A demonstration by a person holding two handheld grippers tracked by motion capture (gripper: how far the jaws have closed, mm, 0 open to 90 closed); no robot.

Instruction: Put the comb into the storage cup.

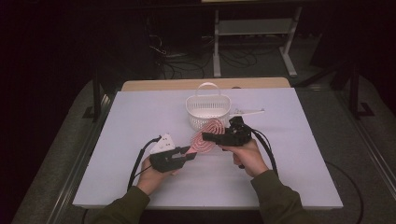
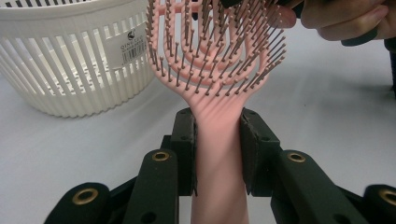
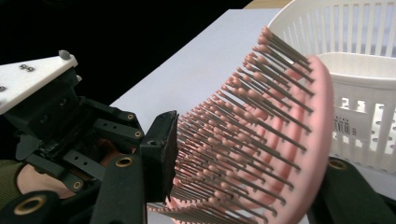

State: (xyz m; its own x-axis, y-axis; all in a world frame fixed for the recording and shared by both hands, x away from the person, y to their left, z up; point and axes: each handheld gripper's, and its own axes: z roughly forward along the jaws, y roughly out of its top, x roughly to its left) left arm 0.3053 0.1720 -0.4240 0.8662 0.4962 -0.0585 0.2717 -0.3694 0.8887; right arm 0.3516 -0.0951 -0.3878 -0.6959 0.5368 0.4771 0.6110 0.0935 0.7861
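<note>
A pink hairbrush [image 1: 204, 136] with an open looped head hangs just above the table in front of the white basket [image 1: 208, 110]. My left gripper [image 1: 188, 152] is shut on its handle [image 2: 219, 158]; both pads press its sides. My right gripper [image 1: 210, 136] comes from the right and straddles the brush head [image 3: 285, 140]. One pad [image 3: 161, 149] stands at the bristle tips and the other jaw sits behind the back of the head. The brush head hides any contact there, and I see no squeeze on the bristles.
The white slatted basket [image 2: 70, 70] with a handle stands just beyond the brush, at the table's middle back. A thin white stick-like item [image 1: 250, 112] lies to the right of the basket. The pale table cover [image 1: 140, 121] spreads wide to the left and right.
</note>
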